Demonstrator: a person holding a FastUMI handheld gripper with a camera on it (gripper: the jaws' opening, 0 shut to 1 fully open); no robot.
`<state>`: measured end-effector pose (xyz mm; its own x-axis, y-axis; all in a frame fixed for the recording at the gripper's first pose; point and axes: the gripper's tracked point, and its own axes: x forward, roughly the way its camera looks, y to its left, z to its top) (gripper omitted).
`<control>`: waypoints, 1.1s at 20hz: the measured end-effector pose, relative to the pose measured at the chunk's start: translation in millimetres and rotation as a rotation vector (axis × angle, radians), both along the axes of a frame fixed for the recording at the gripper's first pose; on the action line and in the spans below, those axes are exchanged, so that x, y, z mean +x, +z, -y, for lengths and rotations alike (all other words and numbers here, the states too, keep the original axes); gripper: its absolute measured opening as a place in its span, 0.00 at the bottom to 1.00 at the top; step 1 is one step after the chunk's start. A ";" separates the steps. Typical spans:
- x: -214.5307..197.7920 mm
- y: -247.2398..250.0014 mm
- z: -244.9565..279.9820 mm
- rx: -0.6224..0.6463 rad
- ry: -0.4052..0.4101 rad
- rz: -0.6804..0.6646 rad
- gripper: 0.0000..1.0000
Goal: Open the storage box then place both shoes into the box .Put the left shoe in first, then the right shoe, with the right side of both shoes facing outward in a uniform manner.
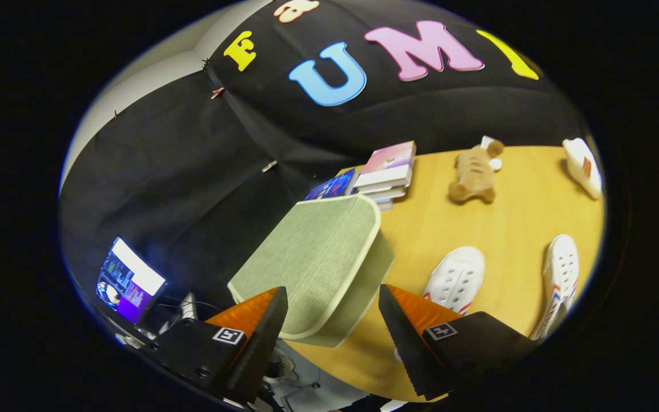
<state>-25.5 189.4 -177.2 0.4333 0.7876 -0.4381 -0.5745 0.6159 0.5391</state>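
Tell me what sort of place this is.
Likely a staged recording booth, not a home: black cloth wall behind a wooden table laid with shoes, a green storage box and a plush toy. The gripper hovers, jaws open.

Plush toy [472, 174], stacked books [388, 171], monitor [129, 280]

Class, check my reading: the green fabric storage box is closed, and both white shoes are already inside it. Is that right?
Not quite. The gripper view shows the green fabric storage box closed, but both white shoes lie on the wooden table beside it, beyond the open fingers.
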 end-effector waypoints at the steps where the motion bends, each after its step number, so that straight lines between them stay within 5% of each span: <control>1: -2.7 -5.2 -6.9 0.022 0.030 -0.022 0.98; 13: -40.3 -46.9 -67.4 0.309 0.300 -0.414 0.96; 17: -36.9 -41.2 -66.0 0.360 0.268 -0.513 0.74; 22: -26.4 -24.6 -66.4 0.401 0.219 -0.589 0.26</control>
<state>-51.9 255.7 -201.8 0.0307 0.9771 -0.2105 -0.2081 0.2122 0.9548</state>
